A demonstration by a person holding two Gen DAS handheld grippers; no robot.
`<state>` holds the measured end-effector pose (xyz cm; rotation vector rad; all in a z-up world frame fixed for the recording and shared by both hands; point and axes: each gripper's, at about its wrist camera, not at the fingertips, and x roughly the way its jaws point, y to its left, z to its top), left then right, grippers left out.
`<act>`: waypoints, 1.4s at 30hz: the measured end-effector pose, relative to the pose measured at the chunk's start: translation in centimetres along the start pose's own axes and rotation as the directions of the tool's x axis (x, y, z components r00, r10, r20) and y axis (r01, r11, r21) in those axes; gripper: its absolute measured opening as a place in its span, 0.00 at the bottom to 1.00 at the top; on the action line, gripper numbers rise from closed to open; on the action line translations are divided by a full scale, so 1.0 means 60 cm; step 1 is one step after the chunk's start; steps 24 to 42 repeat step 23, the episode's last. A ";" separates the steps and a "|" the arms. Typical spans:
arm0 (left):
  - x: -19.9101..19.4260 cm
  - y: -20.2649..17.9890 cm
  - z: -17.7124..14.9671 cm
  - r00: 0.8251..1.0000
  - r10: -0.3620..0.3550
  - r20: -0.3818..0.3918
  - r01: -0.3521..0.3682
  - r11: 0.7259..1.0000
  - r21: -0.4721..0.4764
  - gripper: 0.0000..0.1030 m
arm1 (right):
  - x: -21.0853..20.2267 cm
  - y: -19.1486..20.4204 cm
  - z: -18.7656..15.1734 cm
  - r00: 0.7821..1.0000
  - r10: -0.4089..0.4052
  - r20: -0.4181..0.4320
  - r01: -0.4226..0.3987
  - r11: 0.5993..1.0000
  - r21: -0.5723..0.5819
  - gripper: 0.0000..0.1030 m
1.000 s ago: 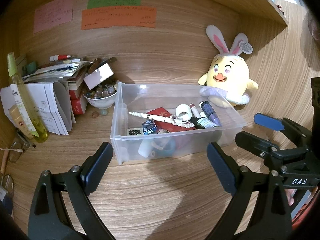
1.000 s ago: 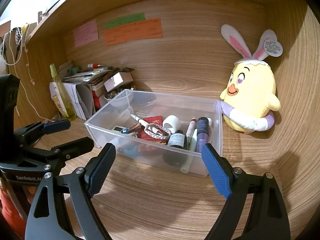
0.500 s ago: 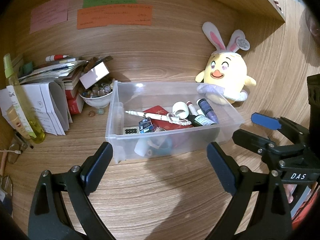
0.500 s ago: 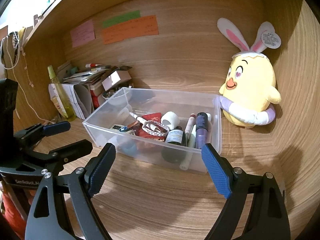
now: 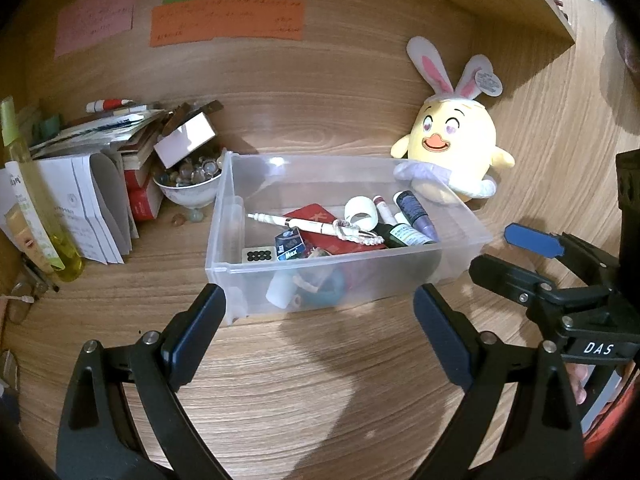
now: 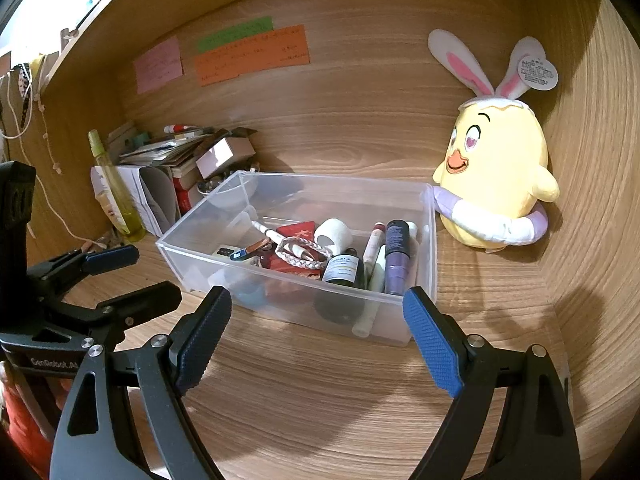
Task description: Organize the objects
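A clear plastic bin [image 5: 320, 176] [image 6: 332, 188] stands on the wooden desk, right in front of both grippers. Inside lie a white pen [image 5: 296, 222], a red booklet [image 5: 316, 214], a white tape roll [image 5: 362, 212], a dark bottle [image 6: 344, 270], a purple tube [image 6: 396, 256] and other small items. My left gripper [image 5: 316, 316] is open and empty just short of the bin's front wall. My right gripper [image 6: 316, 312] is also open and empty, near the bin's front right corner. Each gripper appears at the edge of the other's view: right gripper [image 5: 516, 256], left gripper [image 6: 132, 278].
A yellow plush chick with rabbit ears [image 5: 452, 148] [image 6: 496, 168] leans against the bin's far right corner. At the left are a bowl of marbles [image 5: 188, 184], stacked papers and books [image 5: 92, 200] and a yellow spray bottle [image 5: 32, 200]. Coloured notes [image 5: 228, 20] hang on the back wall.
Both views drift only slightly. The bin, its contents and the width of both grippers' jaws stay the same.
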<state>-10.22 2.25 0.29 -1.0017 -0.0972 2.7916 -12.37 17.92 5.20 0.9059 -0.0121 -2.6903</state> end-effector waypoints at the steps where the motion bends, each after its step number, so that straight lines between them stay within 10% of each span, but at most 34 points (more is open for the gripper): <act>1: 0.001 0.001 0.000 1.000 -0.002 -0.001 0.002 1.000 -0.002 0.93 | 0.000 0.000 0.000 1.000 0.000 0.000 0.000 1.000 0.000 0.83; 42: -0.005 0.011 0.000 1.000 0.005 0.024 -0.005 1.000 -0.001 0.97 | 0.015 0.002 -0.001 1.000 -0.001 -0.022 0.001 1.000 -0.005 0.84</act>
